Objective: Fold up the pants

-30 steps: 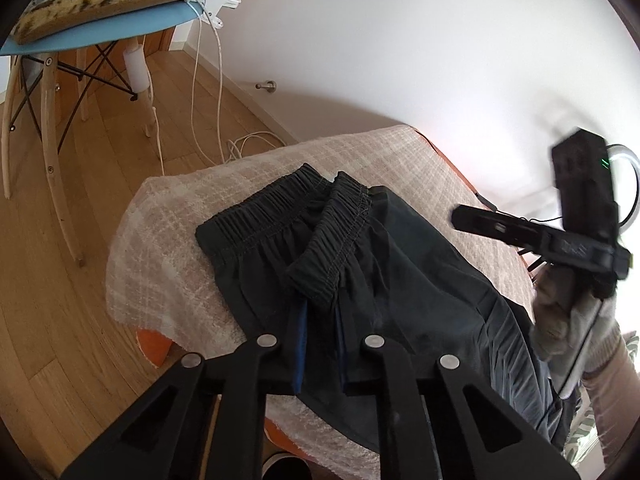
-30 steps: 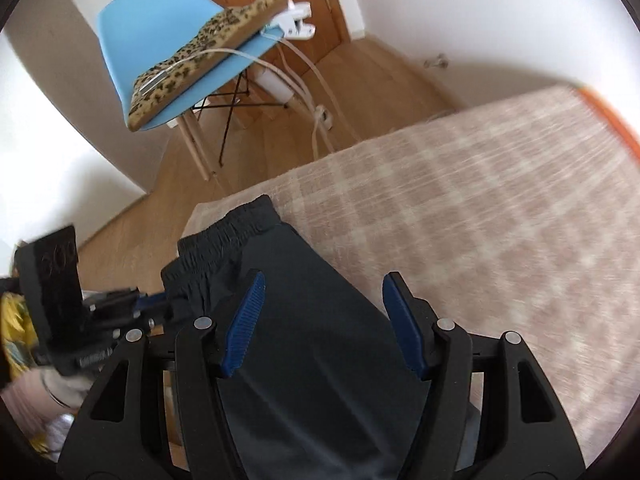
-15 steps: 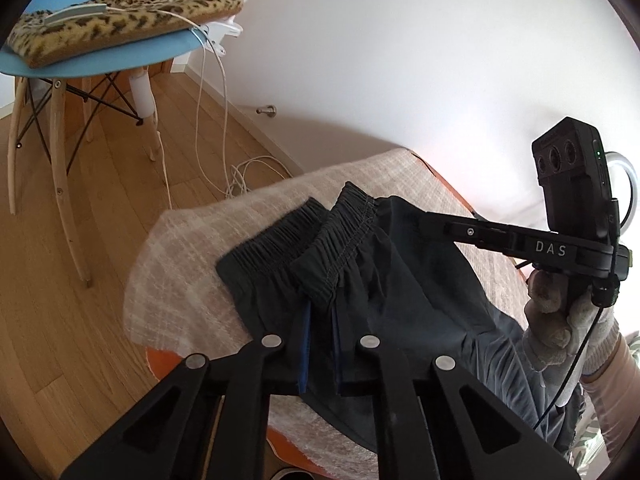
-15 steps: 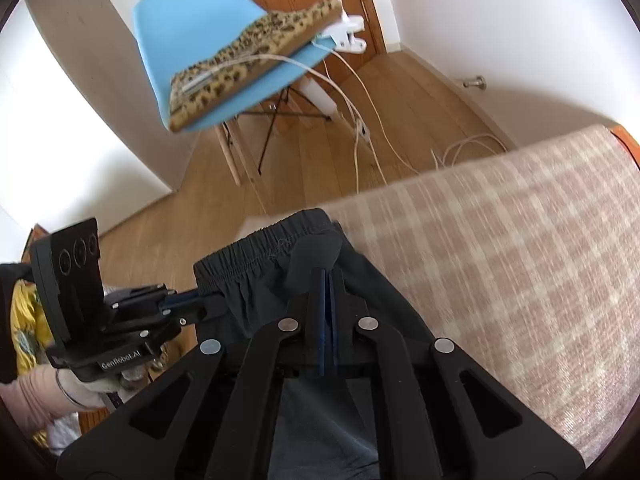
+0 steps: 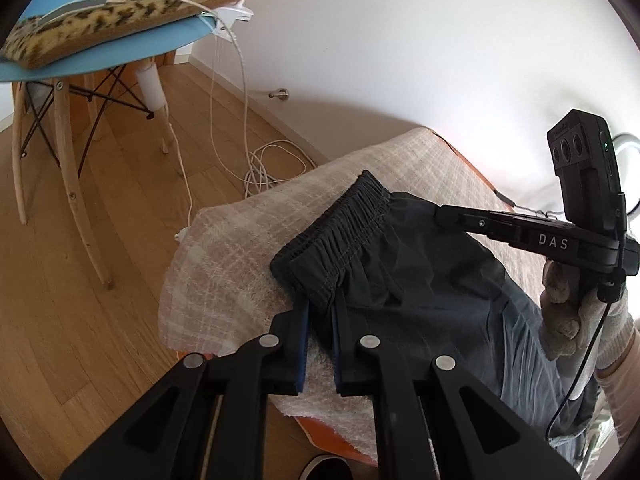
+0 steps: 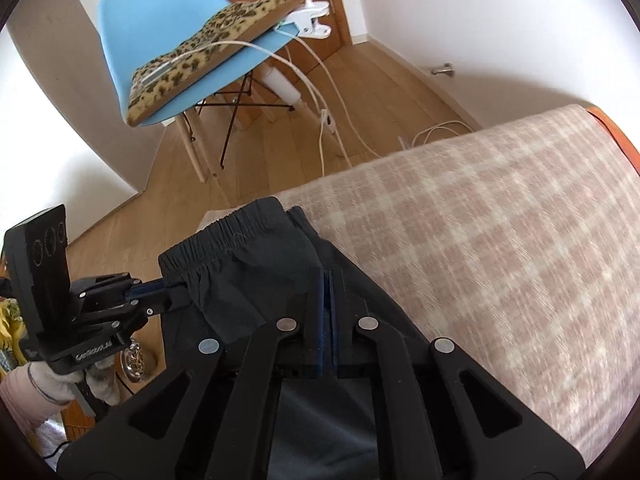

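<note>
Left wrist view: the left gripper (image 5: 320,312) pointed down at the near edge of the blanket (image 5: 224,248). Its jaws were pinched on the dark pants (image 5: 400,280) at the corner of the elastic waistband (image 5: 340,224), with black cloth bunched between the blue pads (image 5: 305,320). The waistband lay doubled, one layer on the other, running away from the tool toward the wall. The rest of the pants spread to the right over the blanket and fell off its near side. The right gripper (image 5: 440,213) came in from the right with its tip on the far end of the waistband, carried by a gloved hand (image 5: 568,312). A blue chair (image 5: 120,48) with a leopard cushion (image 5: 120,12) stood on the wood floor (image 5: 80,280) behind, cables (image 5: 264,160) trailing beneath it.

Right wrist view: the right gripper (image 6: 328,280) had just closed, blue pads together, with a thin fold of pants (image 6: 256,280) clamped between them just behind the waistband (image 6: 224,240). The cloth ran back under the tool toward the camera. The left gripper (image 6: 176,292) held the waistband's left corner, its own gloved hand (image 6: 48,380) at the lower left. The pants lay along the blanket's (image 6: 480,260) left edge, bare plaid to the right.
</note>
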